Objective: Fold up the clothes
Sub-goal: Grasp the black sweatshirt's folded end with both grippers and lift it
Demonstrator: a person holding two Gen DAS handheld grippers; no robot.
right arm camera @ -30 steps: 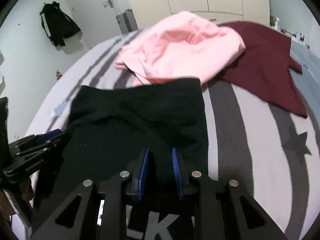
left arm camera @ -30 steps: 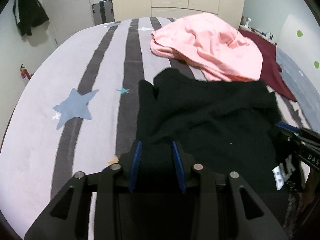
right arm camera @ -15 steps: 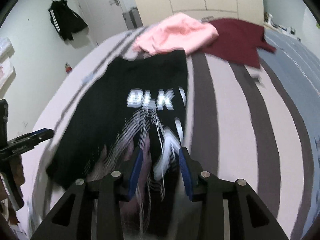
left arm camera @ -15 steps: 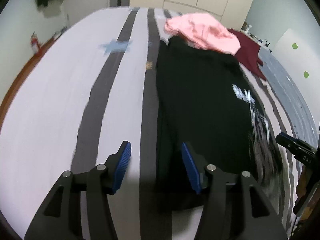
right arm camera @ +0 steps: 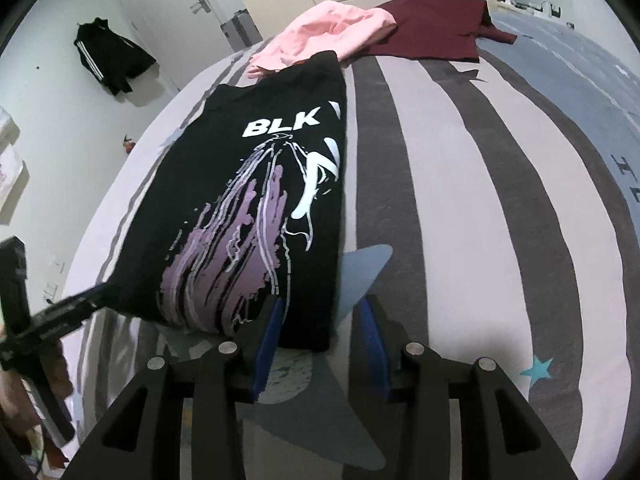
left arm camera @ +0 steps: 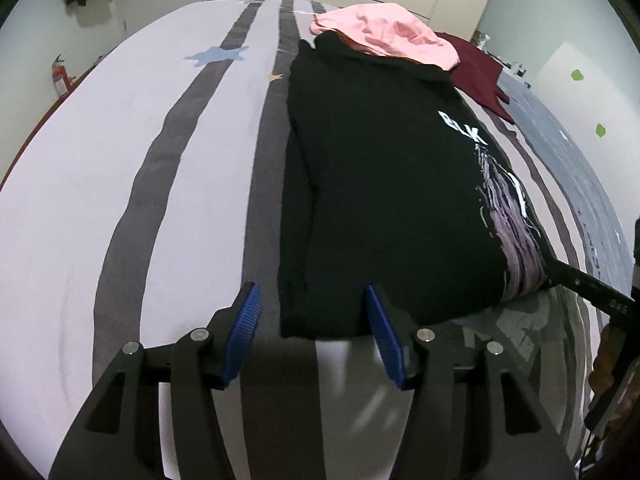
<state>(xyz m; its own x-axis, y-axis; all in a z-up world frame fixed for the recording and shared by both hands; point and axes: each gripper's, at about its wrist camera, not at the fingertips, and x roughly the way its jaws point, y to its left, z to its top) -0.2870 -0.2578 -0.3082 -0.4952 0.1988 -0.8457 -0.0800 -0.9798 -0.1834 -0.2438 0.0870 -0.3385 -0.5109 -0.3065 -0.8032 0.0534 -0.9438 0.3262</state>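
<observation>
Your black tee is lying flat on the striped bedspread, a long narrow strip running from the bottom centre of the right wrist view up toward the top, BLK print facing up. Looks to me like the sides are already folded in, so you've laid it out straight to set up the next fold across its length

Your right gripper sits at the near right corner of the hem, jaws fairly narrow and opening, with the corner between the pads but not pinched as far as I can see. Your left gripper is at the near left corner in its own view, jaws wide and opening too, hem edge loose between them

Further out, the pink garment is bunched at the top of the frame with the tee's far end touching it, and the maroon shirt is spread beside it at upper right. My guess is those two are waiting their turn
</observation>
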